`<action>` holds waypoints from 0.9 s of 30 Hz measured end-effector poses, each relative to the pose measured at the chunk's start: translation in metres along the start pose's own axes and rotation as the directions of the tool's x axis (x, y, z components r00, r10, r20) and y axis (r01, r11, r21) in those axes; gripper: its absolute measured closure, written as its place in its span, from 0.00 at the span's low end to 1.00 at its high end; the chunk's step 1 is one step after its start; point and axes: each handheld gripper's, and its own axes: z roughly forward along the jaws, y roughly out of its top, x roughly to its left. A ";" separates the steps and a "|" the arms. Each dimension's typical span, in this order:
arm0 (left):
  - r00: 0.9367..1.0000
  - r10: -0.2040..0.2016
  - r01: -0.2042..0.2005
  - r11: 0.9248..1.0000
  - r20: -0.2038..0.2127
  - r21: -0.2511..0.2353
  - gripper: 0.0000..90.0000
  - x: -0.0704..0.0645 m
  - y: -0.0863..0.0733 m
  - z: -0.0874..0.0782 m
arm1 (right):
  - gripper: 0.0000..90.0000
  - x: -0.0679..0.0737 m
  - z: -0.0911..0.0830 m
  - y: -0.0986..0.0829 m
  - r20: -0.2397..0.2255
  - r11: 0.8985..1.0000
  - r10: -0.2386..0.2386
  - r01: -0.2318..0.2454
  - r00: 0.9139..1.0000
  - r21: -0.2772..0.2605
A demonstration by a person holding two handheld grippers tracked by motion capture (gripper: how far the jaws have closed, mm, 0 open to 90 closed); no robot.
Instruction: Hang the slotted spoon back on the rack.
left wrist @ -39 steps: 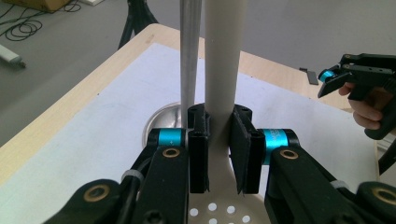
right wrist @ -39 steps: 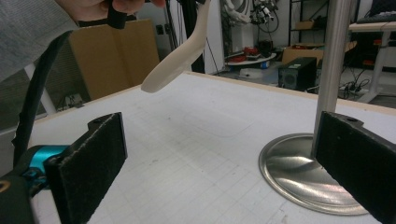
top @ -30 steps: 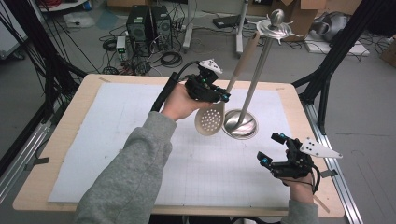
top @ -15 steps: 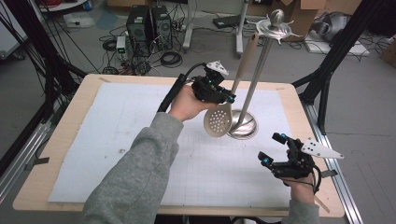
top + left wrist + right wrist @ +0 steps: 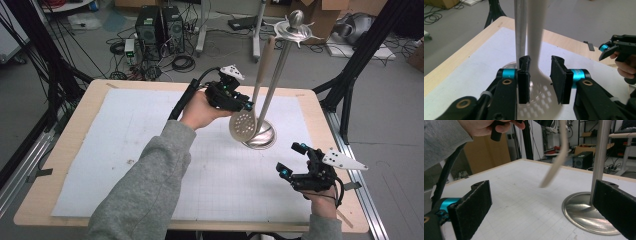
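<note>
A beige slotted spoon (image 5: 243, 125) hangs by its handle from the top of a metal stand (image 5: 277, 75), its bowl just above the round base (image 5: 262, 136). My left gripper (image 5: 245, 106) is at the spoon's neck. In the left gripper view its jaws (image 5: 540, 60) stand open on either side of the handle (image 5: 536, 37), the left jaw close against it, with the pole (image 5: 520, 30) just behind. My right gripper (image 5: 291, 159) rests open near the front right of the table, nothing between its pads (image 5: 544, 187); the spoon (image 5: 560, 152) and pole (image 5: 600, 152) stand ahead of it.
A white gridded sheet (image 5: 125, 150) covers most of the wooden table (image 5: 75, 125). Black frame struts rise at the table's left and right sides. Computers and cables lie on the floor beyond the far edge.
The spoon's bowl has swung right, closer to the stand's pole, and my left gripper has shifted slightly right with it. The right gripper has stayed put.
</note>
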 end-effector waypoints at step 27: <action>0.998 0.037 -0.024 0.975 0.056 -0.221 0.16 -0.002 -0.063 -0.069 | 0.02 0.003 0.006 0.000 -0.005 1.000 -0.010 0.010 1.000 0.018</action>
